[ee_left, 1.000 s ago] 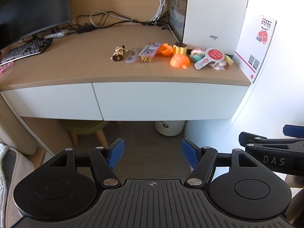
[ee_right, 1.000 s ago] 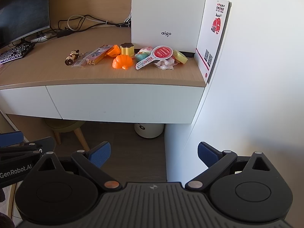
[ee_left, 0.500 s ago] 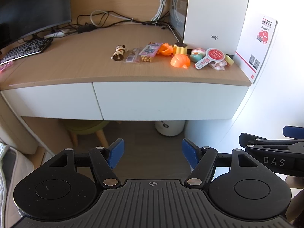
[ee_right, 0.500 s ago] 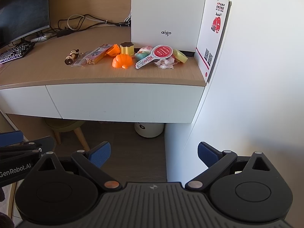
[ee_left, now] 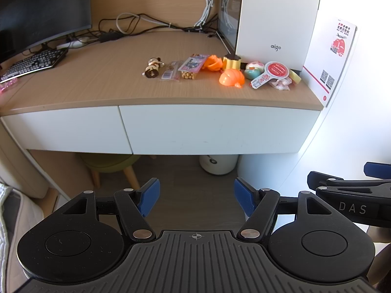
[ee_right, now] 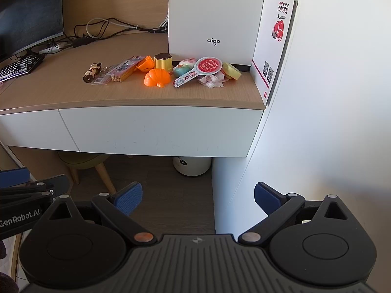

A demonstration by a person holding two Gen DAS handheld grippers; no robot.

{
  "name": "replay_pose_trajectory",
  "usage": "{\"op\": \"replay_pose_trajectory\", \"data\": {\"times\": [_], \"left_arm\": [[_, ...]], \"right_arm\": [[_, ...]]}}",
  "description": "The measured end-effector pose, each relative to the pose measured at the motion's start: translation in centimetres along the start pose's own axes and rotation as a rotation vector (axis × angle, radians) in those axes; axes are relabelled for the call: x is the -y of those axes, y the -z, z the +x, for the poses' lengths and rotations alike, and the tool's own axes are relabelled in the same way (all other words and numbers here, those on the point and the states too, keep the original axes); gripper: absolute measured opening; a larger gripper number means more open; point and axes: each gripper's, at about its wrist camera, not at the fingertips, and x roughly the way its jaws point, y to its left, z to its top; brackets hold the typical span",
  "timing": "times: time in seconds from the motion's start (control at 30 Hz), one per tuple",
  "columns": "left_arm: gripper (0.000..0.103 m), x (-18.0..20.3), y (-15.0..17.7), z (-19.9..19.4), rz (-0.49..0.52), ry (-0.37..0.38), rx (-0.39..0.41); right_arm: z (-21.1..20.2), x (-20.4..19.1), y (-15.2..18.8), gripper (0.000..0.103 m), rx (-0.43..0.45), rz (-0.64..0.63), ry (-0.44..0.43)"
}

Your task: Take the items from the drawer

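Observation:
Two white drawers sit shut under the wooden desk: a wide right drawer (ee_left: 215, 129) (ee_right: 158, 129) and a narrower left drawer (ee_left: 66, 131) (ee_right: 31, 129). On the desktop lie several small items: an orange toy (ee_left: 231, 78) (ee_right: 157, 77), a yellow cup (ee_left: 232, 61) (ee_right: 163, 61), a red round paddle (ee_left: 271, 72) (ee_right: 200, 69), snack packets (ee_left: 189, 67) (ee_right: 122, 69) and a brown-white figure (ee_left: 152, 68) (ee_right: 92, 72). My left gripper (ee_left: 196, 196) hangs open well short of the drawers, nothing between its blue pads. My right gripper (ee_right: 198, 197) is open too, also empty.
A white computer case (ee_left: 276, 17) and a leaflet stand (ee_left: 332, 61) occupy the desk's right end against a white wall. A monitor, keyboard (ee_left: 31, 63) and cables fill the left and back. Beneath the desk are a green stool (ee_left: 110, 164) and a white bin (ee_left: 218, 164).

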Motion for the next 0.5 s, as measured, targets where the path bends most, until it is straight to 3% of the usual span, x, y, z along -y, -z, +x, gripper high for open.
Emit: {"op": "replay_pose_trajectory", "data": {"times": [0.5], "left_arm": [[0.073, -0.06, -0.08, 0.13, 0.002, 0.002, -0.005]], "right_arm": [[0.12, -0.04, 0.05, 0.099, -0.002, -0.001, 0.000]]}}
